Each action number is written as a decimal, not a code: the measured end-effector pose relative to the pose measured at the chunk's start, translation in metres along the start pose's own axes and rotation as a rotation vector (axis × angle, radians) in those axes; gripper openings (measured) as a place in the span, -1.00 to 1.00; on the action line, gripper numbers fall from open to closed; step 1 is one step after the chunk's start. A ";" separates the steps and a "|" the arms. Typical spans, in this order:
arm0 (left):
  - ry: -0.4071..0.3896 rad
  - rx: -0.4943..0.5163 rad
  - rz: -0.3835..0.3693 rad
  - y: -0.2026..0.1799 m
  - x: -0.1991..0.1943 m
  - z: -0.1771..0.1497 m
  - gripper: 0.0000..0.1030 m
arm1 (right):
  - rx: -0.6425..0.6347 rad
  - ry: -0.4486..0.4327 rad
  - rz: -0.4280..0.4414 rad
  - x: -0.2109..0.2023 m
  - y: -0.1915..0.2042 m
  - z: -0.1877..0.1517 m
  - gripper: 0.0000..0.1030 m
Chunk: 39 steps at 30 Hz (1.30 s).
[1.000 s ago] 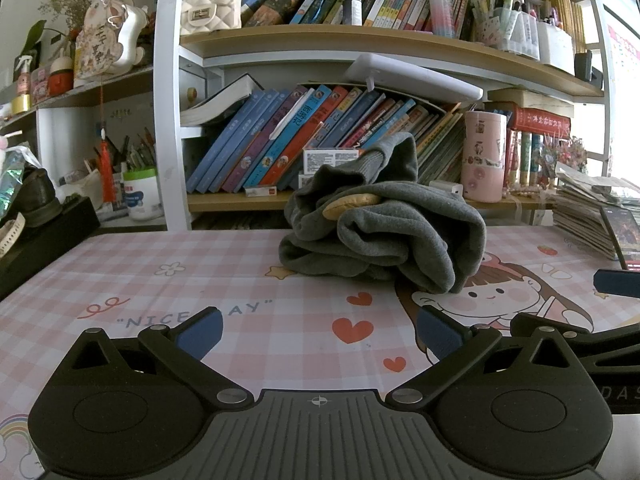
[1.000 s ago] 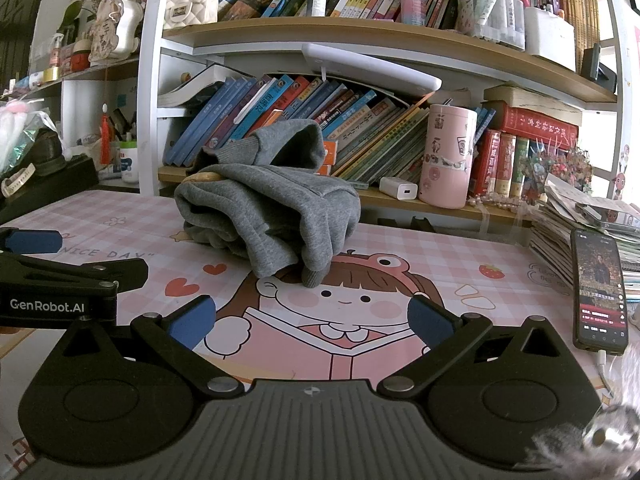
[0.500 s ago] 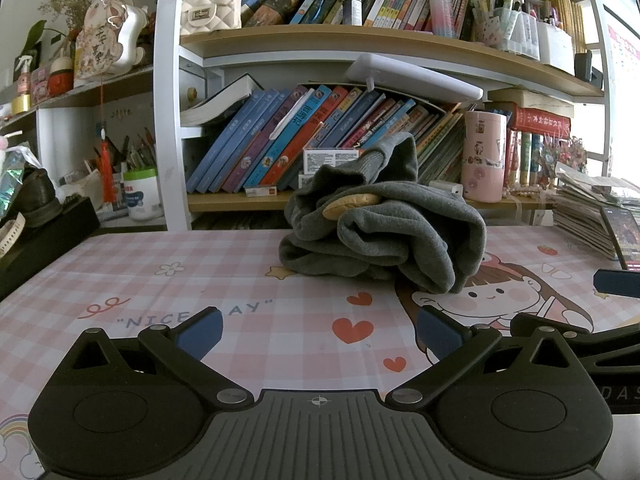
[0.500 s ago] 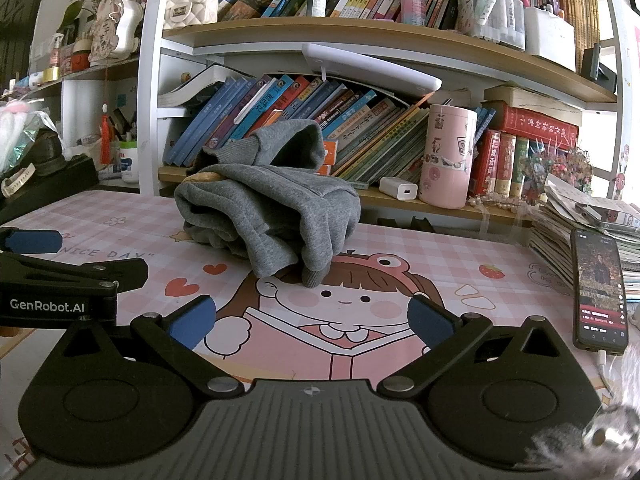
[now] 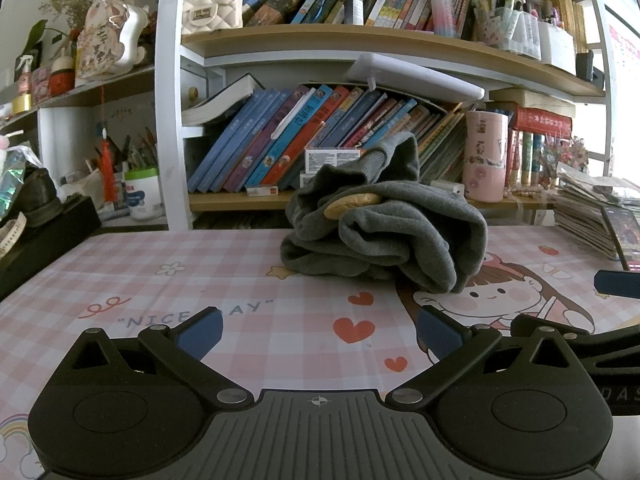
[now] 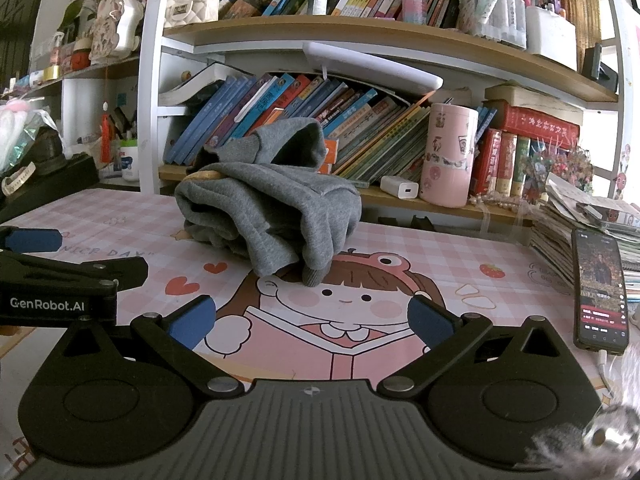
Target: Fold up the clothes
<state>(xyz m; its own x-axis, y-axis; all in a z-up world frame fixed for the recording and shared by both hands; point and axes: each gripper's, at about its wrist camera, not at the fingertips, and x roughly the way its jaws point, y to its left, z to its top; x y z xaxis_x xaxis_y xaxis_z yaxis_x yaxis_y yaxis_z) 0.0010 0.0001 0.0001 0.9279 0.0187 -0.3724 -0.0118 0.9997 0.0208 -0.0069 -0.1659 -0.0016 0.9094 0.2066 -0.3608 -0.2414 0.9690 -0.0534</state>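
Note:
A grey sweatshirt lies crumpled in a heap on the pink checked desk mat, with a tan patch showing on top. It also shows in the right wrist view. My left gripper is open and empty, low over the mat, well short of the heap. My right gripper is open and empty, also short of the heap and to its right. The left gripper's side shows at the left edge of the right wrist view.
A bookshelf full of books stands behind the desk. A pink cup and a white charger sit on its low shelf. A phone lies by a paper stack at right. A black box sits at left.

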 end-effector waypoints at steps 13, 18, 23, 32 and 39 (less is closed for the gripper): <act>0.000 -0.019 -0.026 0.003 0.001 0.000 1.00 | -0.009 -0.028 -0.010 -0.004 0.002 -0.001 1.00; 0.001 -0.025 -0.026 0.004 0.001 0.000 1.00 | -0.030 -0.039 -0.008 -0.005 0.005 -0.001 1.00; -0.001 -0.029 -0.021 0.005 0.001 0.000 1.00 | -0.048 -0.052 0.004 -0.008 0.008 -0.001 1.00; -0.035 -0.019 -0.011 0.012 -0.003 0.001 1.00 | -0.016 -0.052 0.060 -0.009 0.002 0.000 1.00; -0.049 -0.024 -0.083 0.025 -0.003 0.009 1.00 | -0.066 -0.046 0.064 -0.005 0.000 0.007 1.00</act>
<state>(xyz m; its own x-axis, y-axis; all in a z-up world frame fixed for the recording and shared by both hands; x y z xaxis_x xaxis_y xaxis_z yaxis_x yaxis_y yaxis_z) 0.0010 0.0247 0.0106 0.9430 -0.0640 -0.3265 0.0572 0.9979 -0.0302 -0.0095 -0.1659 0.0068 0.9055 0.2757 -0.3226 -0.3201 0.9428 -0.0929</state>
